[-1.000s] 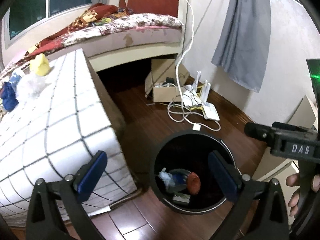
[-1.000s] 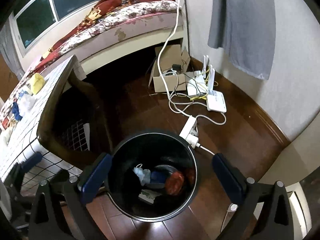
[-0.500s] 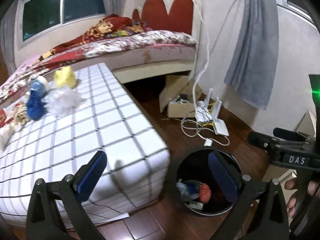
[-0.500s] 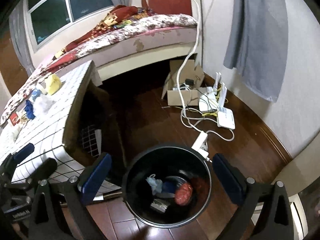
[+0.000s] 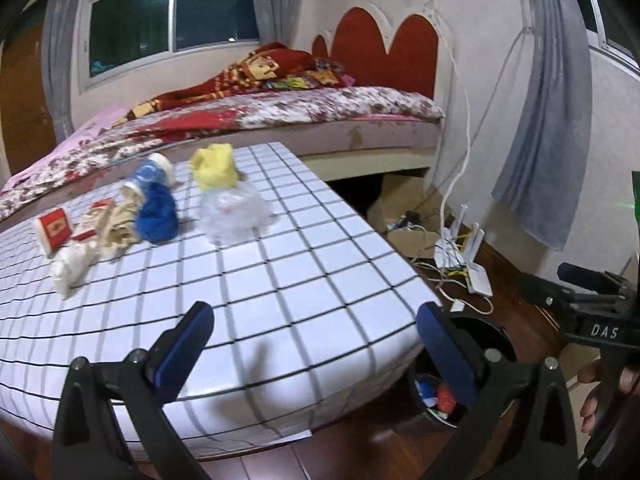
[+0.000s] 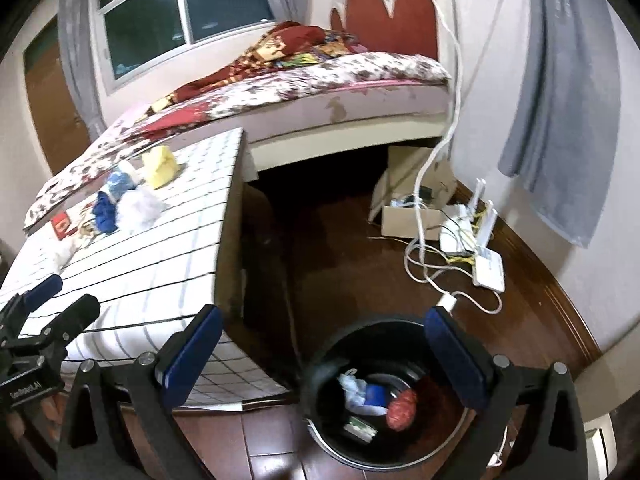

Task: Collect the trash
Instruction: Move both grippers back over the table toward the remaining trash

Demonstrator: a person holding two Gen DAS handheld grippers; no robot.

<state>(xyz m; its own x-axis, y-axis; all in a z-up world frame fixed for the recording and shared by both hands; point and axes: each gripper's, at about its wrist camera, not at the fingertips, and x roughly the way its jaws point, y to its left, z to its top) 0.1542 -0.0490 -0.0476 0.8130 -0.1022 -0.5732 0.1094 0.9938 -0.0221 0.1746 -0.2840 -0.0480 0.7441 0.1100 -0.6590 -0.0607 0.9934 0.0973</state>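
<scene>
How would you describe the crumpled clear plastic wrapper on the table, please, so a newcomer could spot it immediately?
Start at the white grid-patterned table beside the bed. Among the litter at its far end, the crumpled clear plastic wrapper lies nearest the right edge, just in front of the yellow crumpled wad. It alone is see-through.

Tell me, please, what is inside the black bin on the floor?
The black bin holds a red wad, white crumpled scraps, something blue; whatever lies underneath is hidden.

table (image 5: 280,280): grid cloth | on it: yellow wad (image 5: 214,166), blue wad (image 5: 157,214), clear plastic (image 5: 236,212), red box (image 5: 54,226)
</scene>
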